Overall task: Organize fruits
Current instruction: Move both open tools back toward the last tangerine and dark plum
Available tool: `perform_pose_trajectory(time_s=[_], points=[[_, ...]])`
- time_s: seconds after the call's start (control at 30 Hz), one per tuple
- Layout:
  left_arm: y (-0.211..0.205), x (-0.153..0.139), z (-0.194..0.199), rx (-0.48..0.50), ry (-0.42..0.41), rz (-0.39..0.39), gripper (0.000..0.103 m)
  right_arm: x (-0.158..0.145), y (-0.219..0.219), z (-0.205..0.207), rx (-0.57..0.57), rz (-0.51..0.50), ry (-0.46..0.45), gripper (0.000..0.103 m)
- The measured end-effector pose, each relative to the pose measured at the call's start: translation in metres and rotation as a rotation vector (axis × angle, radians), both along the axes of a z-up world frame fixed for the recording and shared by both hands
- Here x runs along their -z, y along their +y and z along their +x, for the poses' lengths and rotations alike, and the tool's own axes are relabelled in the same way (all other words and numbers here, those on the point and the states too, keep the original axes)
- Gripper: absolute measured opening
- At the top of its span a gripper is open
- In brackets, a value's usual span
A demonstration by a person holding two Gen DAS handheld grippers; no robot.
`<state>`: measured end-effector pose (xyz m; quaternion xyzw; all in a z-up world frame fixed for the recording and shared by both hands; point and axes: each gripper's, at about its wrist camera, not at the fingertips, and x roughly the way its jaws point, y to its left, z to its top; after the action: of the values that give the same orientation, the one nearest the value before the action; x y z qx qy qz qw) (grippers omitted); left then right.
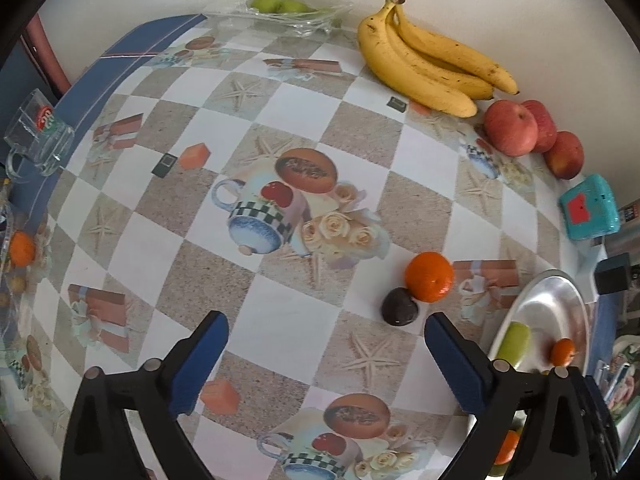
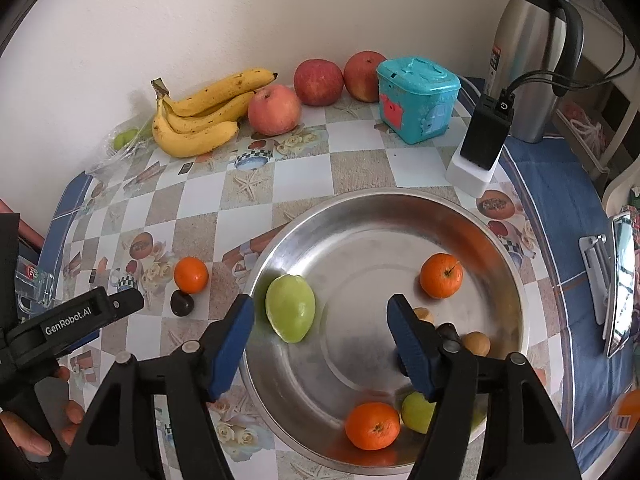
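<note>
My left gripper [image 1: 326, 320] is open over bare tablecloth, nothing between its blue pads. A tangerine [image 1: 429, 277] and a small dark fruit [image 1: 399, 307] lie touching each other just beyond its right finger. My right gripper [image 2: 320, 300] is open above the steel bowl [image 2: 360, 196]. A green fruit [image 2: 291, 308] rests in the bowl below its left finger, untouched. The bowl also holds two tangerines [image 2: 441, 275], another green fruit [image 2: 416, 412] and some small brown fruits [image 2: 476, 343]. Bananas [image 2: 200, 116] and three apples [image 2: 274, 110] lie by the wall.
A teal box [image 2: 418, 98], a black charger on a white base [image 2: 484, 136] and a steel thermos [image 2: 532, 52] stand at the back right. A glass mug [image 1: 40, 136] sits at the table's left edge. A clear bag with green fruit [image 1: 280, 6] lies by the wall.
</note>
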<state>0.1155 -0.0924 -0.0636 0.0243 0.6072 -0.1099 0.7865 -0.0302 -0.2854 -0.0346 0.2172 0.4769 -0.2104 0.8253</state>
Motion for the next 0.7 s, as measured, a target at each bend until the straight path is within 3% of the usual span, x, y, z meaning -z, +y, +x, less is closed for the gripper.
perform_pose_trajectory(time_s=[0.07,0.23,0.33,0.7], points=[[0.001,0.001,0.001,-0.004,0.003,0.0,0.102,0.002,0.001,0.001,-0.004,-0.011,0.006,0.08],[0.001,0.001,0.001,0.003,-0.017,0.017,0.103,0.005,0.001,0.001,-0.005,-0.029,0.016,0.081],[0.0,0.002,0.0,0.008,-0.015,0.021,0.103,0.006,0.001,0.0,0.0,-0.038,0.02,0.096],[0.001,0.002,0.001,0.013,-0.004,0.009,0.103,0.013,0.003,0.002,-0.01,-0.079,0.065,0.096]])
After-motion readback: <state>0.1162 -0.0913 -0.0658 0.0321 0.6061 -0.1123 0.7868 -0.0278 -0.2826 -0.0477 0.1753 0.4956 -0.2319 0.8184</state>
